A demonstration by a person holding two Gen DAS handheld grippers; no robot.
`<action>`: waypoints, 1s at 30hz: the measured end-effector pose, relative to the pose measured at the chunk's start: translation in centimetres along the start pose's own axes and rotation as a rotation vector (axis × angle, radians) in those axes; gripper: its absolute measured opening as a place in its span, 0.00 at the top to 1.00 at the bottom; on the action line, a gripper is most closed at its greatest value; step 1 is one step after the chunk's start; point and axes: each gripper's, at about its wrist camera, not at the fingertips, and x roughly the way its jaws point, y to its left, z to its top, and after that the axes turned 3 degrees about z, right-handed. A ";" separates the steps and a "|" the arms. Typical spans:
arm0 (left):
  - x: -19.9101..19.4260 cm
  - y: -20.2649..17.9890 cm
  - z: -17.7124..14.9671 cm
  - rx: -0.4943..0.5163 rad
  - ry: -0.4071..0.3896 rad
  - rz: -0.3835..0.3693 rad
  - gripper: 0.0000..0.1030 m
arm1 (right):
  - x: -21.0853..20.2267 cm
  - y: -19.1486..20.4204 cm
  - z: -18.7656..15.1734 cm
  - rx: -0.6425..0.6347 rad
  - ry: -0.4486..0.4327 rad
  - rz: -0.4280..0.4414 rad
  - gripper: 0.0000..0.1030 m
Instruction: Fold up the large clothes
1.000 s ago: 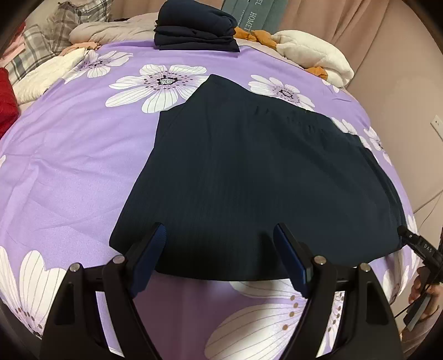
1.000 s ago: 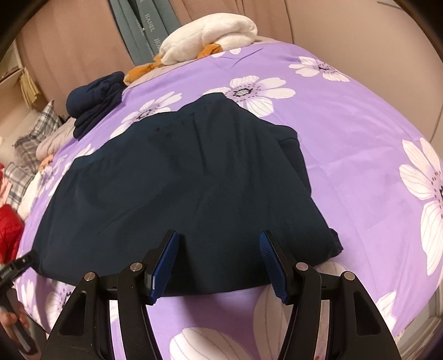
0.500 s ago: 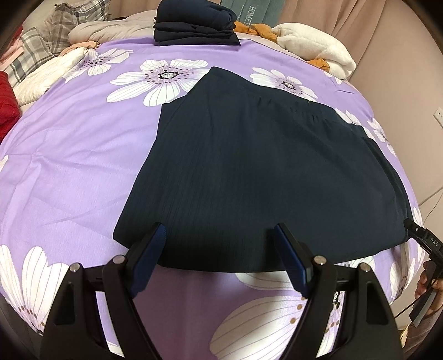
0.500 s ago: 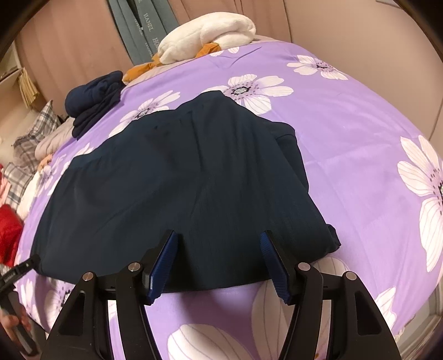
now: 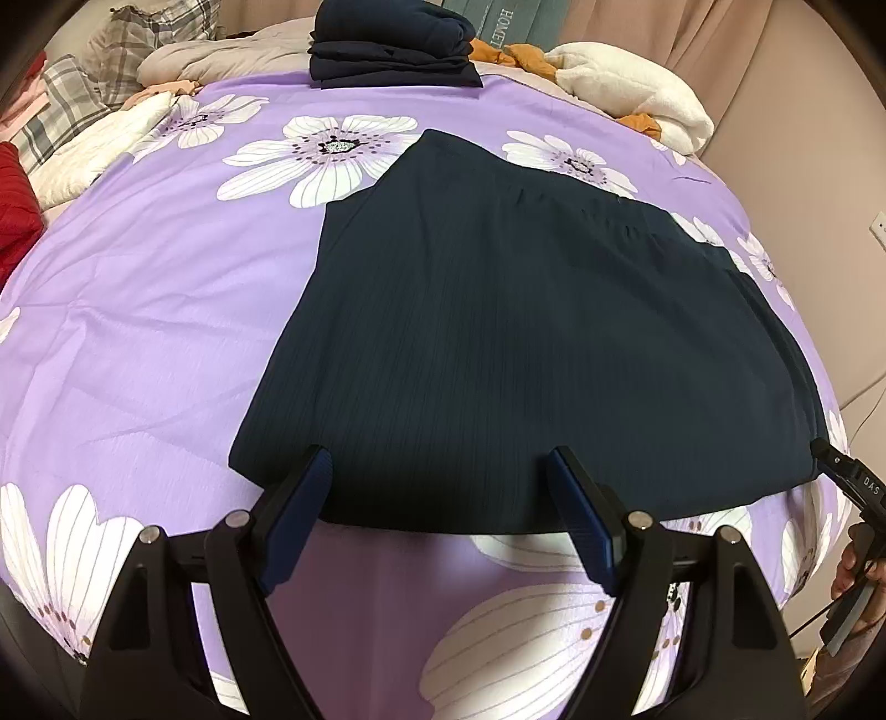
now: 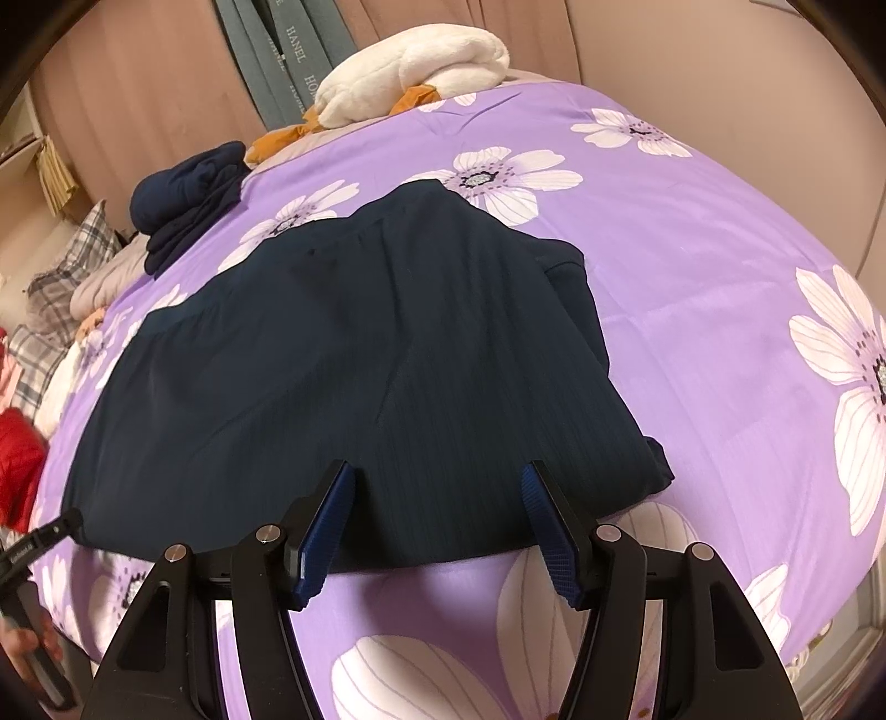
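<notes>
purple bedspread (image 5: 138,310) under flat navy garment (image 5: 526,343)

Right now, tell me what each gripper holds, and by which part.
Nothing: left gripper and right gripper are open above the dark navy ribbed garment's near hem.

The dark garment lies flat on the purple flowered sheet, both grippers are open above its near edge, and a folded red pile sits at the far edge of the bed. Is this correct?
Not quite: the folded pile at the far edge is dark navy, as the left wrist view shows. The garment lies flat on the sheet, and the left gripper and right gripper are open above its near edge.
</notes>
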 end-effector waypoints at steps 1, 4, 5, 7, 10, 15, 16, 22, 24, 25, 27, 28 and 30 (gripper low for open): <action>0.0 0.0 0.0 0.000 0.001 0.002 0.23 | 0.0 0.0 0.0 0.000 0.001 0.000 0.39; -0.1 -0.2 -0.2 0.004 0.002 0.011 0.23 | 0.0 0.0 0.0 0.000 0.000 0.001 0.39; -0.2 -0.3 -0.2 0.005 0.002 0.015 0.23 | 0.0 0.0 0.0 0.000 0.001 0.001 0.39; -0.3 -0.4 -0.2 0.005 0.001 0.019 0.23 | -0.1 0.0 0.0 0.002 0.000 0.001 0.39; -0.6 -0.6 -0.2 0.008 -0.001 0.025 0.23 | -0.3 0.1 -0.3 -0.003 0.002 -0.003 0.39; -1.2 -1.3 -0.1 0.032 -0.013 0.042 0.23 | -0.9 0.3 -0.8 -0.027 0.010 -0.018 0.39; -1.4 -1.4 0.0 0.035 -0.016 0.047 0.23 | -0.9 0.2 -0.8 -0.027 0.012 -0.018 0.39; -3.2 -2.8 0.2 0.070 -0.057 0.086 0.22 | -1.5 1.1 -1.0 -0.061 0.017 -0.011 0.39; -3.9 -3.3 0.3 0.084 -0.074 0.092 0.22 | -1.9 1.7 -1.0 -0.086 0.012 -0.007 0.39; -4.3 -3.6 0.4 0.090 -0.083 0.096 0.19 | -2.0 2.0 -0.9 -0.100 0.010 -0.002 0.39; -5.2 -4.2 0.5 0.107 -0.104 0.107 0.17 | -2.3 2.7 -0.7 -0.121 0.006 0.006 0.39; -5.7 -4.5 0.5 0.115 -0.115 0.110 0.17 | -2.5 3.1 -0.7 -0.135 0.000 0.012 0.39; -6.4 -5.0 0.6 0.129 -0.132 0.116 0.14 | -3.0 4.1 -0.6 -0.167 -0.009 0.015 0.39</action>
